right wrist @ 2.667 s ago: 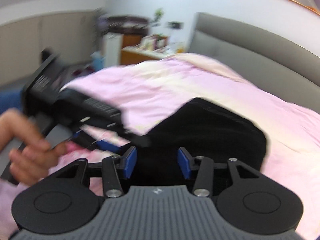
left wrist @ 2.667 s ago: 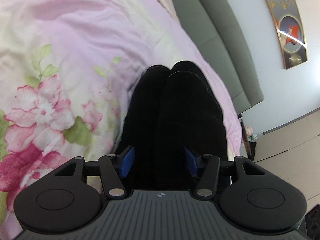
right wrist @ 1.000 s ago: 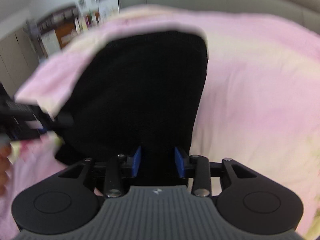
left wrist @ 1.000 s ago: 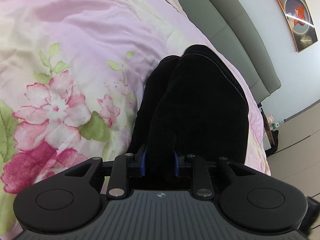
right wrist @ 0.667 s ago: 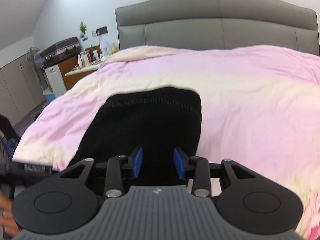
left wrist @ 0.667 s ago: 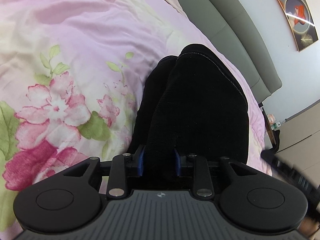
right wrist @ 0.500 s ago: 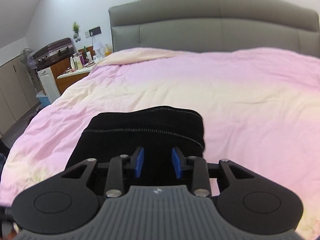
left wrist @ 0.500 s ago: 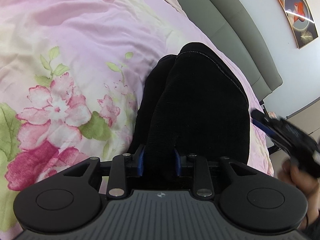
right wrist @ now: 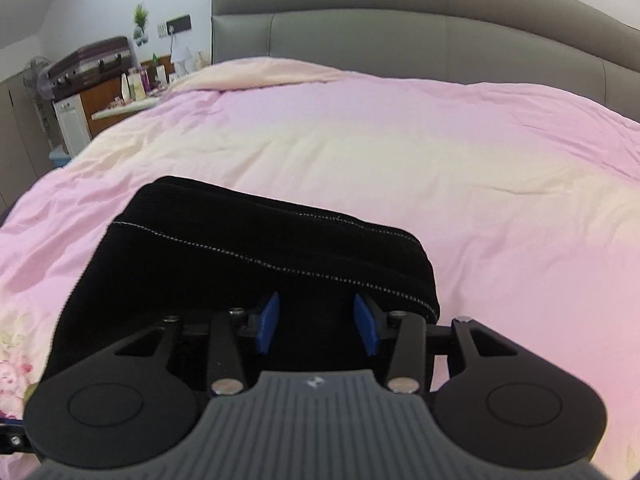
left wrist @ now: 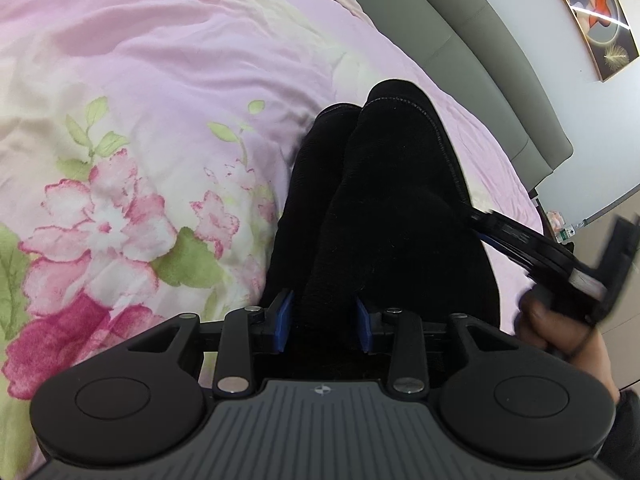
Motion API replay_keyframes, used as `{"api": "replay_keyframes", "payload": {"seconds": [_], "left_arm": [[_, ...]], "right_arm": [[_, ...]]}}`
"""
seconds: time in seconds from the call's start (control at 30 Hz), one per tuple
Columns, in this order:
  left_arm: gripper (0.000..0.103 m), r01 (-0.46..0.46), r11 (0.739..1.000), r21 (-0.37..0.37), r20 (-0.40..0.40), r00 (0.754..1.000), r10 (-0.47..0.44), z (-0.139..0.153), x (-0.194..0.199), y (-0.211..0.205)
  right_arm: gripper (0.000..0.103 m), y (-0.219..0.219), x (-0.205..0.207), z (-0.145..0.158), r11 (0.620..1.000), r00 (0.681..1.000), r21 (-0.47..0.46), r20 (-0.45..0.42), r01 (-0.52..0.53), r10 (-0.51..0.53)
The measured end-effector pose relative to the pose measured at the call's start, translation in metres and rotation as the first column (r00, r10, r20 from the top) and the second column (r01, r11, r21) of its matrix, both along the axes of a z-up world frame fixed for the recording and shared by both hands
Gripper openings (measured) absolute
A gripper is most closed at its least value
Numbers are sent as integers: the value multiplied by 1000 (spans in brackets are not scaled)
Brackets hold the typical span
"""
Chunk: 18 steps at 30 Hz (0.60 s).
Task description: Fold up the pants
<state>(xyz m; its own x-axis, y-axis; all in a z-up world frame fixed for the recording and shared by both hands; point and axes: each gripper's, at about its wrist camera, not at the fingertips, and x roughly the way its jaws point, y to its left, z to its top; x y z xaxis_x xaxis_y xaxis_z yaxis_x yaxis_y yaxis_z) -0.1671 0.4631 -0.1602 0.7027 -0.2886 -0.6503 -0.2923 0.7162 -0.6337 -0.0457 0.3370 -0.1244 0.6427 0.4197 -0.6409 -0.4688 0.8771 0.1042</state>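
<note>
Two grippers, left gripper [left wrist: 322,322] and right gripper [right wrist: 317,322], are opening their fingers around the folded black pants [left wrist: 384,216] on the pink bed [left wrist: 160,60]; snagged cloth could undo the fold.

Pink floral duvet [left wrist: 168,92] rumpled across the bed, grey padded headboard [right wrist: 400,32] behind; framed picture [left wrist: 592,16] on the wall, cluttered side cabinet [right wrist: 120,96] (bottles, a small plant)

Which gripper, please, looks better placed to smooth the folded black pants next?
Probably the right gripper: its opening jaws straddle the folded black pants at the stitched edge; the left gripper, also opening, straddles a bunched fold.
</note>
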Motion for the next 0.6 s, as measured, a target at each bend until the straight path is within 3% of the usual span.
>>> {"api": "replay_keyframes", "payload": {"seconds": [0.17, 0.3, 0.43, 0.5, 0.6], "left_arm": [[43, 2, 1000, 21, -15, 1000, -2, 0, 0, -2], [43, 8, 998, 58, -14, 1000, -7, 3, 0, -7], [44, 1, 998, 64, -24, 1000, 1, 4, -1, -7], [47, -6, 998, 63, -37, 999, 8, 5, -1, -7], [60, -13, 996, 93, -68, 997, 20, 10, -1, -10]], "right_arm": [[41, -36, -76, -15, 994, 997, 94, 53, 59, -64], [41, -72, -104, -21, 975, 995, 199, -22, 97, -94], [41, -78, -131, -29, 991, 997, 127, -59, 47, -39], [43, -80, -137, -41, 995, 990, 95, -139, 32, -18], [46, -77, -146, -45, 999, 989, 48, -149, 6, 1]]}}
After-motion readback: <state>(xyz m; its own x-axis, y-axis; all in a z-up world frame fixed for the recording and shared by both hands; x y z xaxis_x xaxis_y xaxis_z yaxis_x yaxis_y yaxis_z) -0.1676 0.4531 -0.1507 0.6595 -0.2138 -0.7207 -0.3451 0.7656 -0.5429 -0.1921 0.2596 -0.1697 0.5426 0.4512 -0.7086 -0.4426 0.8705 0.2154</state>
